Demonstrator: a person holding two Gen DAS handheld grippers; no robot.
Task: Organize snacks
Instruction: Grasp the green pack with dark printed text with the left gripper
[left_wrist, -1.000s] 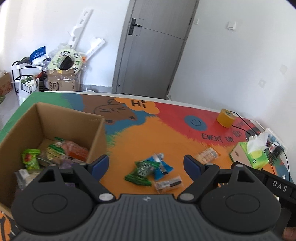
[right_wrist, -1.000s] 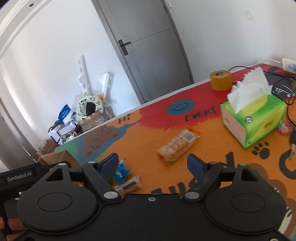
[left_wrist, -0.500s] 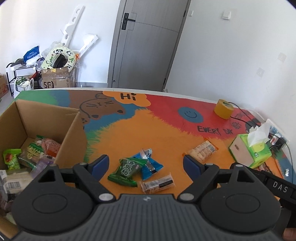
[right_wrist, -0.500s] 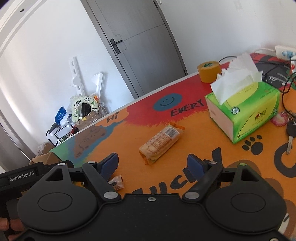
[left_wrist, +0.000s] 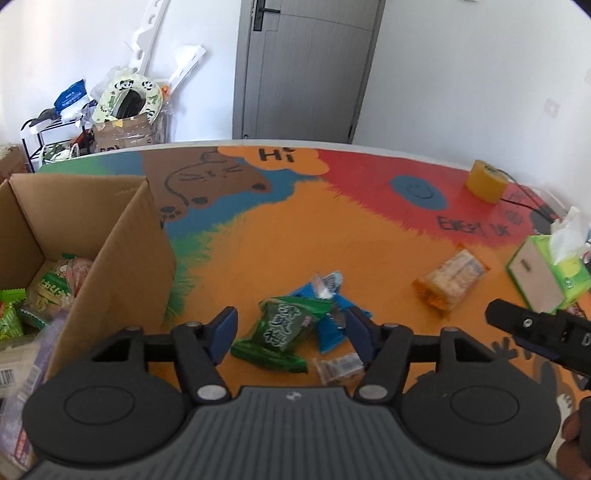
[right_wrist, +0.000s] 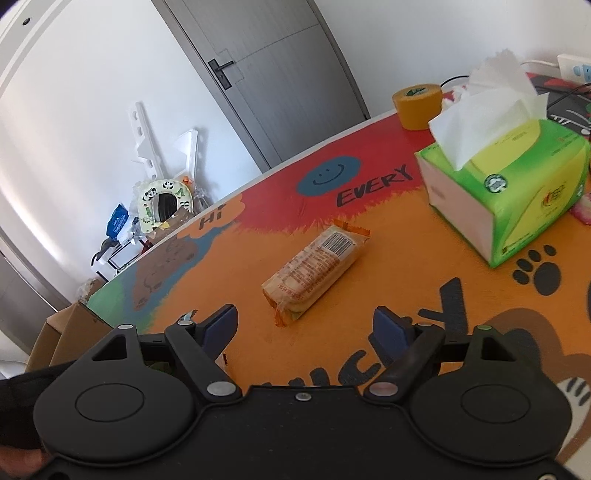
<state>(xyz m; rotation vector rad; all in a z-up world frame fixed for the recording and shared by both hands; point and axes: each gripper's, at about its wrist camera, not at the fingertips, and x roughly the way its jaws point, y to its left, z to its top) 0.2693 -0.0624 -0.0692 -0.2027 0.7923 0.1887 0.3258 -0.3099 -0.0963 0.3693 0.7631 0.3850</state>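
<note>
A green snack packet lies on the colourful table mat with a blue packet and a small clear-wrapped bar beside it. My left gripper is low over them; its jaws are closing with the green packet between them, and the pads do not visibly press on it. An orange cracker packet lies ahead of my right gripper, which stands open and holds nothing. The cardboard box at the left holds several snacks.
A green tissue box and a yellow tape roll stand at the right of the table, with cables and a power strip behind them. Clutter and a shelf stand by the far wall near the grey door.
Both grippers have come down and closer to the table. The left jaws have narrowed around the green packet. The right gripper now faces the cracker packet at closer range, still wide.
</note>
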